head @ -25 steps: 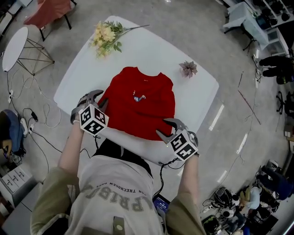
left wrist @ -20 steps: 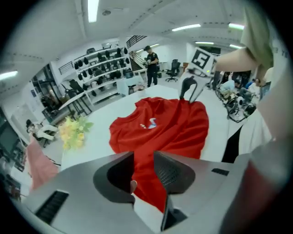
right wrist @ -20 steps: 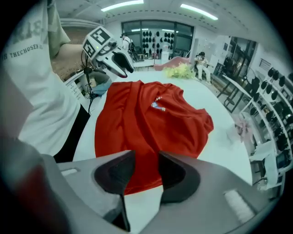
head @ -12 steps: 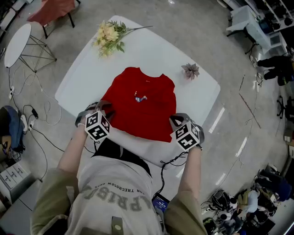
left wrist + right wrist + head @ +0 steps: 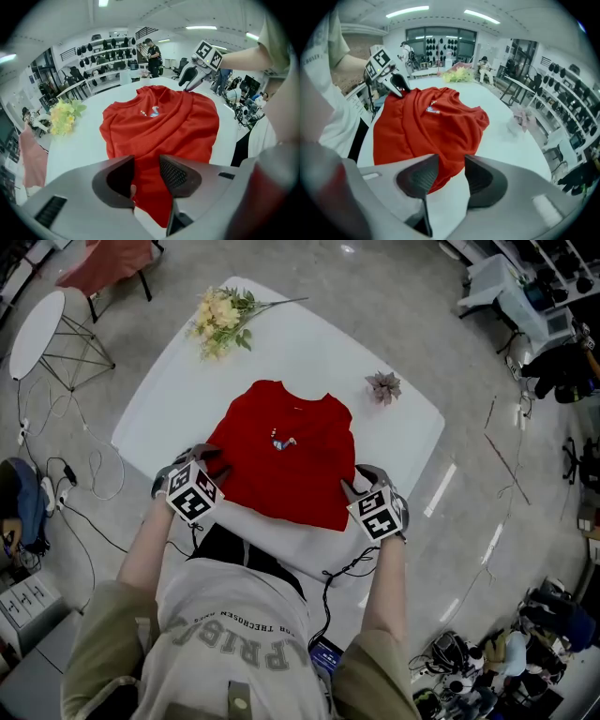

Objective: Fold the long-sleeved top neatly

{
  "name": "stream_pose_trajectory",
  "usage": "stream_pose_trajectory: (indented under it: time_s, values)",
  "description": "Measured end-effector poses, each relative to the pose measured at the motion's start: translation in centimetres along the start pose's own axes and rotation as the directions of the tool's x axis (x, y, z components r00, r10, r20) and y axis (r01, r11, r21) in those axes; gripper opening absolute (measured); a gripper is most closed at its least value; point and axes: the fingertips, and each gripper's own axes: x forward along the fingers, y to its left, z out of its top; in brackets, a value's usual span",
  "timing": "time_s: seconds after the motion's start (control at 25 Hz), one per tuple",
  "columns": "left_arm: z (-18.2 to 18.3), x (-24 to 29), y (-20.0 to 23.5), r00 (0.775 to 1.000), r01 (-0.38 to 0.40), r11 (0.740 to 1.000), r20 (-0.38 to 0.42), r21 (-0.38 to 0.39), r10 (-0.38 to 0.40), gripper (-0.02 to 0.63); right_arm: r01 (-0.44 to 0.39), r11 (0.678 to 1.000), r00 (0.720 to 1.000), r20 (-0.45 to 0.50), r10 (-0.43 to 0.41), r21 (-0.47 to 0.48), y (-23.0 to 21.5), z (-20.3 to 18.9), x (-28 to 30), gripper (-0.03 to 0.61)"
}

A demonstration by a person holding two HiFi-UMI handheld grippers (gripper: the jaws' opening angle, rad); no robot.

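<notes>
Soft red top (image 5: 286,460), a rough rectangle of cloth, lies at the middle of a smooth white table (image 5: 403,437) with rounded corners. Its collar points away from me and its hem lies nearest me. My left gripper (image 5: 202,457) is part open over one hem corner. My right gripper (image 5: 354,482) has just been opening over the other. Cloth shows between both, ungripped. Glossy grey floor surrounds the table.

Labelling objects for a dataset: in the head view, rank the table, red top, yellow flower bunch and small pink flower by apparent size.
1. table
2. red top
3. yellow flower bunch
4. small pink flower
All rest on the table, so nearness hardly matters.
</notes>
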Motion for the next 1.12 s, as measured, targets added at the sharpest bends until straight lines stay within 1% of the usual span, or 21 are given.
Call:
stream_pose_trajectory:
  time_s: [0.04, 0.12, 0.2, 0.24, 0.28, 0.32, 0.4, 0.48, 0.52, 0.64, 0.68, 0.72, 0.76, 0.84, 0.88, 0.92, 1.04, 1.12]
  values:
    - [0.1, -0.9, 0.1, 1.000, -0.018, 1.000, 0.011, 0.004, 0.018, 0.177, -0.006, 1.000, 0.999, 0.035, 0.005, 0.021, 0.1, 0.3, -1.2, 0.172]
    - [-0.1, -3.1, 0.0, 0.999, -0.043, 0.999, 0.031, 0.015, 0.042, 0.206, -0.024, 0.999, 0.996, 0.088, 0.022, 0.029, 1.1, 0.4, -3.9, 0.175]
    - [-0.9, -5.0, -1.1, 0.999, -0.032, 0.999, 0.035, 0.042, 0.031, 0.221, -0.063, 0.998, 0.992, 0.107, 0.062, 0.008, 3.3, -0.3, -6.0, 0.176]
    - [-1.5, -5.6, -2.0, 1.000, -0.017, 0.998, 0.027, 0.063, 0.015, 0.230, -0.097, 0.995, 0.990, 0.101, 0.097, -0.006, 4.9, -0.9, -6.6, 0.210]
    - [-2.3, -5.9, -2.9, 1.000, 0.000, 0.996, 0.011, 0.090, -0.001, 0.250, -0.136, 0.990, 0.987, 0.085, 0.137, -0.022, 6.6, -1.7, -6.8, 0.311]
    - [-3.1, -5.9, -3.8, 1.000, 0.012, 0.993, -0.014, 0.120, -0.010, 0.270, -0.168, 0.985, 0.983, 0.062, 0.171, -0.045, 8.3, -2.6, -6.8, 0.319]
    - [-4.7, -5.2, -4.9, 0.997, 0.014, 0.981, -0.077, 0.192, 0.001, 0.291, -0.200, 0.973, 0.980, 0.000, 0.201, -0.118, 11.2, -4.3, -5.9, 0.321]
    - [-5.8, -4.2, -5.3, 0.991, -0.015, 0.968, -0.125, 0.252, 0.048, 0.295, -0.201, 0.957, 0.979, -0.083, 0.188, -0.209, 12.9, -6.1, -4.3, 0.320]
    - [-6.0, -3.7, -5.2, 0.988, -0.037, 0.962, -0.137, 0.271, 0.077, 0.295, -0.192, 0.948, 0.979, -0.122, 0.166, -0.253, 13.3, -6.9, -3.5, 0.319]
    - [-6.7, -2.3, -4.2, 0.973, -0.101, 0.947, -0.170, 0.305, 0.159, 0.291, -0.123, 0.916, 0.979, -0.196, 0.050, -0.381, 12.7, -8.5, -1.8, 0.317]
    - [-6.7, -2.0, -3.9, 0.968, -0.120, 0.942, -0.173, 0.312, 0.181, 0.282, -0.089, 0.903, 0.980, -0.201, 0.003, -0.421, 12.1, -8.7, -1.6, 0.293]
    - [-6.6, -1.9, -3.5, 0.966, -0.139, 0.939, -0.166, 0.314, 0.198, 0.237, -0.057, 0.892, 0.980, -0.197, -0.036, -0.448, 11.5, -8.6, -1.6, 0.238]
    - [-6.3, -1.9, -3.2, 0.966, -0.154, 0.939, -0.152, 0.307, 0.208, 0.162, -0.032, 0.888, 0.981, -0.186, -0.060, -0.458, 11.0, -8.5, -1.7, 0.161]
    - [-6.0, -2.2, -3.4, 0.972, -0.149, 0.949, -0.135, 0.279, 0.193, 0.090, -0.022, 0.894, 0.984, -0.166, -0.058, -0.447, 10.6, -8.2, -2.0, 0.061]
    - [-6.1, -2.4, -3.7, 0.976, -0.133, 0.954, -0.135, 0.269, 0.174, 0.055, -0.036, 0.896, 0.985, -0.165, -0.041, -0.442, 10.7, -8.3, -2.3, 0.037]
    - [-6.2, -2.9, -4.3, 0.979, -0.111, 0.958, -0.138, 0.264, 0.152, 0.046, -0.058, 0.896, 0.985, -0.169, -0.020, -0.440, 11.0, -8.5, -2.8, 0.028]
    - [-6.9, -5.0, -7.0, 0.984, -0.037, 0.964, -0.158, 0.264, 0.081, 0.040, -0.145, 0.899, 0.980, -0.185, 0.073, -0.414, 12.7, -9.4, -5.2, 0.023]
    - [-7.6, -6.6, -9.4, 0.985, 0.010, 0.968, -0.168, 0.250, 0.033, 0.037, -0.213, 0.897, 0.969, -0.198, 0.145, -0.387, 14.1, -10.3, -6.9, 0.023]
